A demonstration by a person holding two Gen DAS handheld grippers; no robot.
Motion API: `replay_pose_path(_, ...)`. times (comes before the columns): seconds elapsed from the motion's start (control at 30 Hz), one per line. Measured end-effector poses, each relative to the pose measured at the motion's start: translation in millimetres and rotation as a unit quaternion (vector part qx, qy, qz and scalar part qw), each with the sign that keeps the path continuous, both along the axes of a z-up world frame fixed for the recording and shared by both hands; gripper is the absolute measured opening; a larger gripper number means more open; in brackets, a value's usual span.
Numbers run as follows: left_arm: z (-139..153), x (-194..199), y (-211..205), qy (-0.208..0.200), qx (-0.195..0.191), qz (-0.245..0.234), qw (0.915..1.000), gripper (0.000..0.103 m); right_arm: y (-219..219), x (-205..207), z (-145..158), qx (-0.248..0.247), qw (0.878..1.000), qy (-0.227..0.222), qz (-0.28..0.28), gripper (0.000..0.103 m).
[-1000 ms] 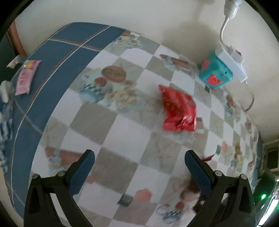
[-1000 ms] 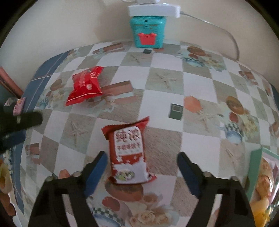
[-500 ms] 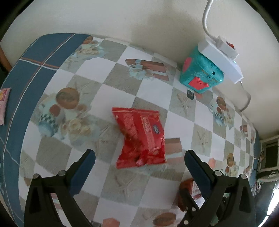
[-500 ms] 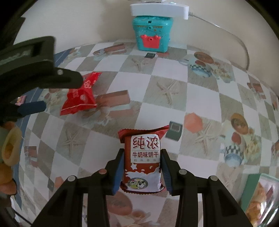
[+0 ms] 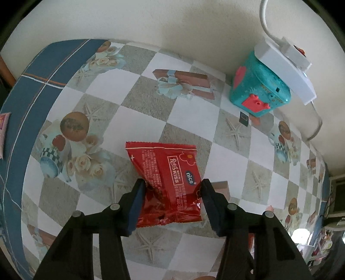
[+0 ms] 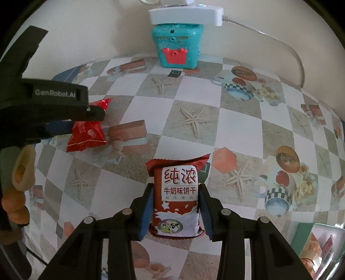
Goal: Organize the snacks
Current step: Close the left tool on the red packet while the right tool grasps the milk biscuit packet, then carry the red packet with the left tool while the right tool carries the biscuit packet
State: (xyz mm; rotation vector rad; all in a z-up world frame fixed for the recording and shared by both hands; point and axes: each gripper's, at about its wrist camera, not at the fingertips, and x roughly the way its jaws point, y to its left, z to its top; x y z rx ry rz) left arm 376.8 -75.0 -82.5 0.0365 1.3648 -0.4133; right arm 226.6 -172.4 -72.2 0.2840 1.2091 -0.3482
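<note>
Left gripper (image 5: 172,193): I moved over the red snack packet (image 5: 166,183) and my jaws just closed onto it.
Right gripper (image 6: 175,200): I clamped the milk biscuit packet (image 6: 175,193).

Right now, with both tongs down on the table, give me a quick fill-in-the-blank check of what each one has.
1. The left tongs are shut on the bright ____ packet.
2. The right tongs grip a biscuit packet with a ____ pictured near its bottom.
3. A white power strip lies on top of the ____ toy box.

Missing: red; cow; teal
</note>
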Motion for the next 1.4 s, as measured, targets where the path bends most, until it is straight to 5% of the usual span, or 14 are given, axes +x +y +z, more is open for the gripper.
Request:
replay_pose_path(0.27,17.0,-34.2,17.6,0.008,-0.019,0.027,0.9994,0.051,5.5,-28.6,21.4,0.016,1.0,-0.017,-0.016,0.042)
replay_pose_path(0.67,61.1,-146.9,55.1,-0.009,-0.061,0.083,0.9947,0.051,20.9,-119.5,50.3,0.017,0.997,-0.033,-0.075,0.042)
replay_pose_path(1.0,93.7,-224.7,50.6,-0.059,-0.055,0.072,0.9941,0.051,23.8,-196.5,83.4,0.011,0.99,-0.072,-0.122,0.042)
replay_pose_path(1.4,109.2,-263.9,33.2,-0.086,-0.046,0.046,0.9942,0.051,12.9,-235.3,109.3,0.013,0.985,-0.11,-0.132,0.042)
